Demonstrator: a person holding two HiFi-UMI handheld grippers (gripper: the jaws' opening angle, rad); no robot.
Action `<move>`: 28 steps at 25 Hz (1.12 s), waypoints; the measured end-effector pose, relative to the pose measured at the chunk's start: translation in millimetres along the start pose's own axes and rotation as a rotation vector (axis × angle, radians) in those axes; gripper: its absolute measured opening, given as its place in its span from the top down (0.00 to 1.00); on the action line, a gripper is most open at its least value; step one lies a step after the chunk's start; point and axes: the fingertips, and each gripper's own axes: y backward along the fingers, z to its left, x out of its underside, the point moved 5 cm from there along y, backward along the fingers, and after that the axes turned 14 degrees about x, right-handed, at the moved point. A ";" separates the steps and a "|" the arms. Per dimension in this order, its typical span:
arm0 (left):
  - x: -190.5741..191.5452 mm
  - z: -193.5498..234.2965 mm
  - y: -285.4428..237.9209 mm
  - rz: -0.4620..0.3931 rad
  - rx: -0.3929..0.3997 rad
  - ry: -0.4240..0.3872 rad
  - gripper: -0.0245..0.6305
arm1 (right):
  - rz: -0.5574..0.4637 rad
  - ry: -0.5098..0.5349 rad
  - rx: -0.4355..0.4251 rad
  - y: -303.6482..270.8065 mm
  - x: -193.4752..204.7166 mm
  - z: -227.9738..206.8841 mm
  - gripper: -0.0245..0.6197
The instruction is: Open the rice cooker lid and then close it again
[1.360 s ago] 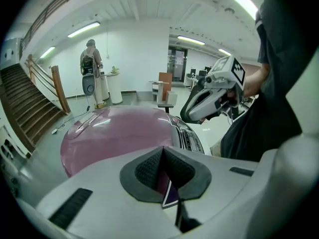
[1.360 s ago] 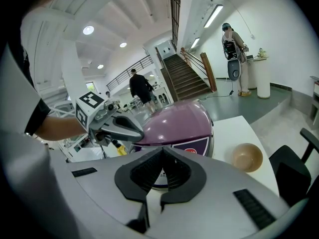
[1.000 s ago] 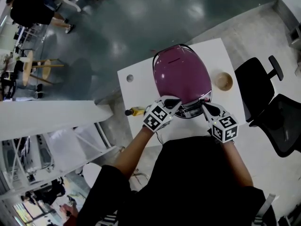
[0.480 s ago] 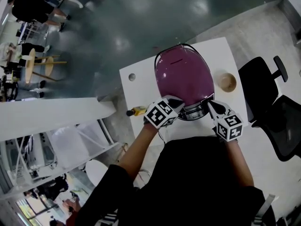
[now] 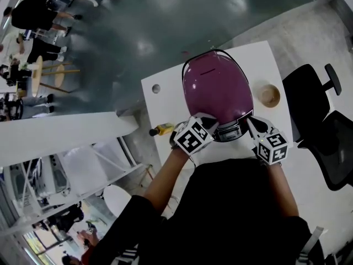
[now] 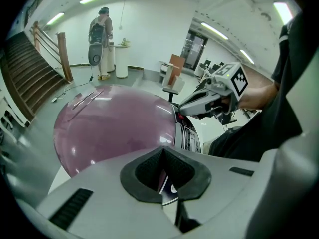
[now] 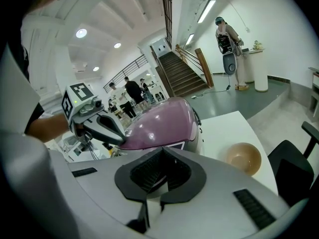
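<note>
The rice cooker stands on the white table (image 5: 165, 101) with its glossy purple lid (image 5: 217, 90) down. Its control panel (image 5: 229, 130) faces me. My left gripper (image 5: 212, 125) is shut and empty, tips at the cooker's front left edge beside the panel. My right gripper (image 5: 248, 120) is shut and empty at the front right edge. In the left gripper view the lid (image 6: 114, 126) fills the space past my shut left gripper (image 6: 162, 151), and the right gripper (image 6: 185, 106) points in from the right. In the right gripper view the lid (image 7: 159, 126) lies beyond my right gripper (image 7: 162, 153), with the left gripper (image 7: 115, 138) at its near side.
A tan bowl (image 5: 269, 95) sits on the table right of the cooker, also in the right gripper view as the bowl (image 7: 244, 158). A small yellow object (image 5: 161, 130) lies at the table's left front edge. Black office chairs (image 5: 314, 109) stand to the right. People stand far off.
The left gripper has tilted where it is at the cooker's front left. The right gripper has edged a little closer to the cooker's front right. The lid stays down.
</note>
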 end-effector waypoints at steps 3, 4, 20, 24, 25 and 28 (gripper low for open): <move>0.8 -1.4 -0.4 0.002 -0.007 -0.024 0.96 | -0.002 0.003 0.001 0.6 0.9 1.8 0.96; 0.9 -1.8 -0.8 0.000 -0.008 -0.035 0.96 | -0.002 0.006 0.001 1.5 1.2 2.7 0.96; 9.8 -1.5 0.8 -0.208 0.033 0.019 0.96 | -0.065 0.059 0.047 47.5 2.7 17.7 0.96; 10.6 -10.2 11.8 -0.321 0.056 0.064 0.96 | -0.075 0.055 0.054 60.5 11.3 27.3 0.96; 11.4 -13.1 14.8 -0.339 0.053 0.066 0.96 | -0.078 0.056 0.054 63.4 13.8 30.0 0.96; 15.6 -23.6 23.6 -0.380 0.035 0.051 0.96 | -0.083 0.061 0.055 69.6 21.1 39.3 0.96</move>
